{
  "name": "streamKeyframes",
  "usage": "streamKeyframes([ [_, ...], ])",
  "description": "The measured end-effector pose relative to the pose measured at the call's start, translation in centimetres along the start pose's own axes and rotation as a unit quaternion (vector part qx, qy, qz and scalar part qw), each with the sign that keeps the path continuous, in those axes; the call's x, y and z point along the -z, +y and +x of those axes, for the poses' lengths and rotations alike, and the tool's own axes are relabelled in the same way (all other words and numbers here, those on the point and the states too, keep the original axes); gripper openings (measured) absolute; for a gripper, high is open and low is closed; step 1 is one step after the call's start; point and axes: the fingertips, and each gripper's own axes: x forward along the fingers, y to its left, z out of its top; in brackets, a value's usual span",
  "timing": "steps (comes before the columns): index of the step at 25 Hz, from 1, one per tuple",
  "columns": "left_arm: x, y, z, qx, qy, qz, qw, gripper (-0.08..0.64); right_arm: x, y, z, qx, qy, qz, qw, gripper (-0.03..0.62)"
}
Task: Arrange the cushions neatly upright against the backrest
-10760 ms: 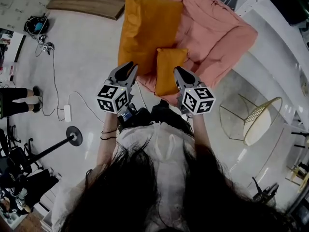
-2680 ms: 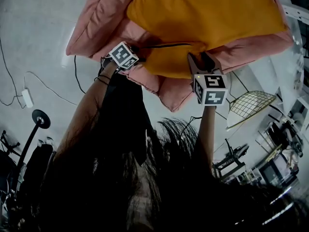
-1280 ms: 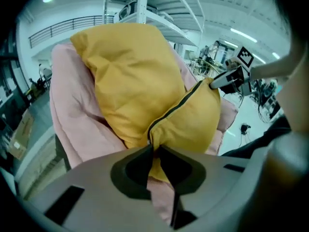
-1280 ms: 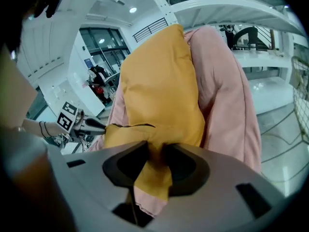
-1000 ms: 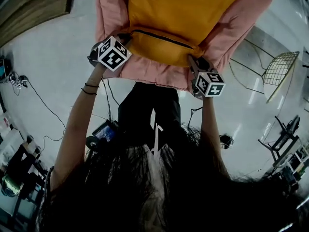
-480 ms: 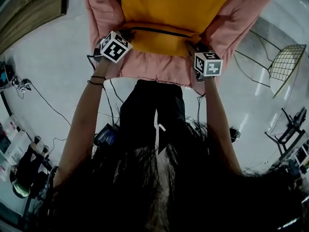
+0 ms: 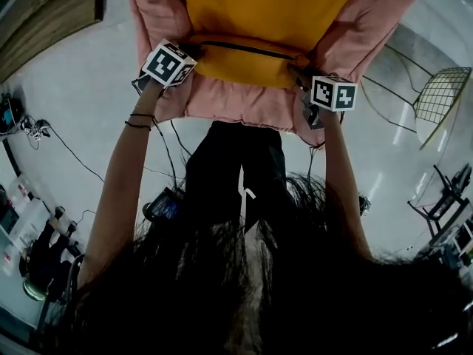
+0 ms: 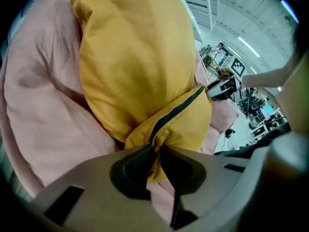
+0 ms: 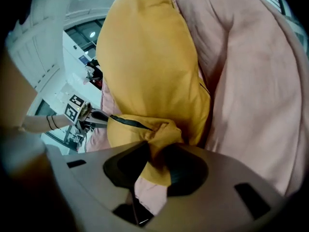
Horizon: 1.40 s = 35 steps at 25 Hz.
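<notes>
Gripped a yellow cushion (image 7: 273,13) by both near corners, zip (image 7: 247,48) edge turned toward 6 o'clock in the head view. Leaned it against a pink seat (image 7: 244,106), with pink padding showing past it at 3, 6 and 9 o'clock. Clamped the left gripper (image 7: 194,50) on the corner at 9 o'clock, pinched down narrow on a thin fold of yellow cloth right beside the zip end. Kept the right gripper (image 7: 299,69) on the corner at 3 o'clock, closing, with a thicker bunch of yellow cloth pressed between its pads and a flap of pink cloth just below that bunch.

Showed, in the left gripper view, the cushion rising toward 12 o'clock, the seat at 9 o'clock and the right gripper far off at 3 o'clock. Showed, in the right gripper view, the same cushion standing tall, the seat bulging at 3 o'clock and the left gripper small at 9 o'clock.

Stood over a pale floor (image 7: 74,109), with a wire chair (image 7: 437,95) well apart from the seat at 3 o'clock.
</notes>
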Motion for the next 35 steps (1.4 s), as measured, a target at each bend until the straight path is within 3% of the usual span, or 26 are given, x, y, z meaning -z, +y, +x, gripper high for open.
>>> streamKeyframes([
  [5,1.0,0.4,0.5,0.009,0.054,-0.003,0.9985,0.067,1.0,2.6,-1.3,-0.055,0.044,0.089,0.994,0.107],
  [7,1.1,0.7,0.4,0.026,0.069,-0.009,0.9972,0.067,0.9,3.4,-1.7,-0.064,0.054,0.102,0.991,0.107],
  [10,0.9,0.6,0.6,0.059,0.077,-0.026,0.9950,0.067,1.1,2.0,-0.8,-0.026,0.060,0.106,0.992,0.107],
  [12,0.5,0.4,1.1,0.058,0.072,-0.024,0.9954,0.069,0.9,0.3,0.0,0.004,0.053,0.101,0.993,0.111],
  [17,0.2,0.5,1.6,-0.001,0.025,-0.013,0.9996,0.071,-0.1,-1.4,1.0,0.050,0.003,0.010,0.999,0.140],
  [22,-0.4,0.0,0.3,-0.026,-0.040,0.007,0.9988,0.072,0.0,-1.3,-1.1,0.107,-0.036,-0.055,0.992,0.208],
  [25,0.0,-0.2,-1.0,-0.020,-0.051,-0.015,0.9984,0.091,0.4,-1.3,-2.1,0.133,-0.023,-0.062,0.989,0.268],
  [29,-0.3,-0.4,-2.7,-0.032,-0.088,-0.059,0.9939,0.123,0.2,-0.8,-3.4,0.157,-0.003,-0.107,0.982,0.268],
  [32,-0.3,-0.3,-4.9,-0.046,-0.135,-0.110,0.9836,0.127,0.4,0.2,-4.4,0.172,0.005,-0.135,0.976,0.268],
  [35,-0.6,-1.0,-7.5,-0.034,-0.176,-0.147,0.9728,0.127,-0.1,1.9,-6.1,0.168,-0.029,-0.107,0.980,0.268],
])
